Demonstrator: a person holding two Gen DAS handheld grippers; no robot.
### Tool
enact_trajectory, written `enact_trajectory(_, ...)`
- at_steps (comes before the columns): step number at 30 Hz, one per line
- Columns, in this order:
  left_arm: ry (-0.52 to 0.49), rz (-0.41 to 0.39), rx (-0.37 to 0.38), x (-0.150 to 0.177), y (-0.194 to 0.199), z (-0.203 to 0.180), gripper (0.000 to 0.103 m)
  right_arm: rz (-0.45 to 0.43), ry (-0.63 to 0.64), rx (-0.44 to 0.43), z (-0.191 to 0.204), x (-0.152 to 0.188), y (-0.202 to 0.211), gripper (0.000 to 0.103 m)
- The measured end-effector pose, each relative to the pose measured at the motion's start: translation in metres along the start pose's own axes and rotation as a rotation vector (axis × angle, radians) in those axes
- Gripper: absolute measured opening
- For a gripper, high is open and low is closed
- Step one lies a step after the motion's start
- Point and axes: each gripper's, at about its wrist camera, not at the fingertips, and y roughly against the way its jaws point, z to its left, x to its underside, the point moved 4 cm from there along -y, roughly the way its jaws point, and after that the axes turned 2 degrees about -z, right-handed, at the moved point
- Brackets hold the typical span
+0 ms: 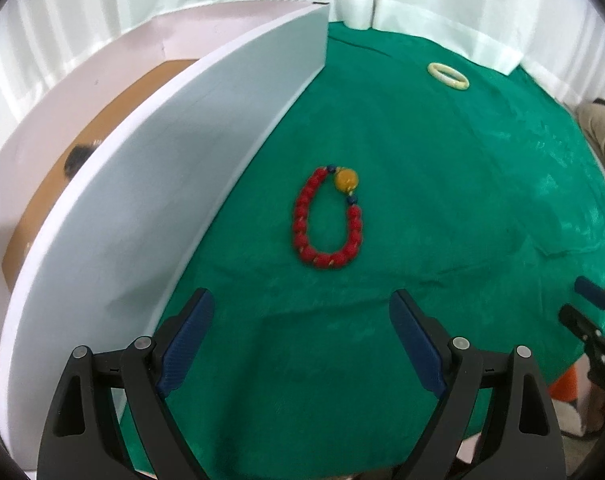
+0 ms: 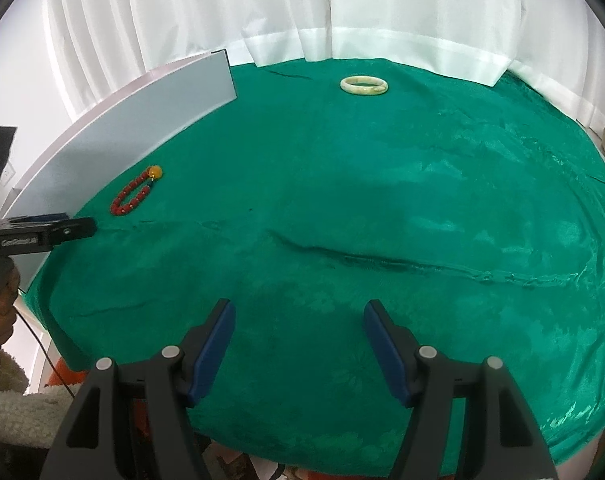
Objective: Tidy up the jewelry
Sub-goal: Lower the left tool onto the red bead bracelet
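A green cloth [image 2: 382, 208] with a velvety, faintly patterned nap covers the tabletop, rumpled into long creases across its middle. Behind the far edge hang white pleated curtains [image 2: 230, 12], their hems resting on the cloth. Along the left edge stands a white box [image 1: 150, 184] with smooth, flat, matte walls; its floor [image 1: 114, 120] is brown like cardboard, and something small and dark [image 1: 76, 158] lies on it, too blurred for me to name.

My left tongs [image 1: 302, 310] hover over the cloth just beside the box wall, blue ribbed pads [image 1: 186, 340] on black fingers spread wide with nothing between them and nothing touched. My right tongs [image 2: 299, 316] hang over the near part of the tabletop, jaws parted a fair way, empty as well, clear of the cloth.

The beaded bracelet [image 1: 328, 218] lies flat in a teardrop loop on the cloth ahead of my left tongs, near the box wall and towards the left edge. Its beads are round, red and matte, with two small dark blue ones on either side of a larger, glossy amber bead [image 1: 345, 180] at the top of the loop.

The bangle [image 2: 363, 86], a smooth, rigid, cream-coloured ring with a polished look, rests flat near the far edge, close to the curtain hem and well apart from the bracelet.
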Motion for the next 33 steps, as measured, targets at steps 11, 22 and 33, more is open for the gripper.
enact_trajectory(11,-0.059,-0.02,-0.017,-0.013,-0.008,-0.018,0.09,0.01,0.001,0.002,0.002,-0.002,-0.001,0.068)
enact_trajectory(22,0.067,-0.031,0.24,-0.03,-0.005,-0.01,0.089,0.012,0.002,-0.013,0.003,0.002,-0.001,0.068)
enact_trajectory(33,0.023,0.021,0.109,-0.055,-0.066,-0.042,0.067,-0.051,0.001,-0.057,-0.028,-0.044,0.011,0.068)
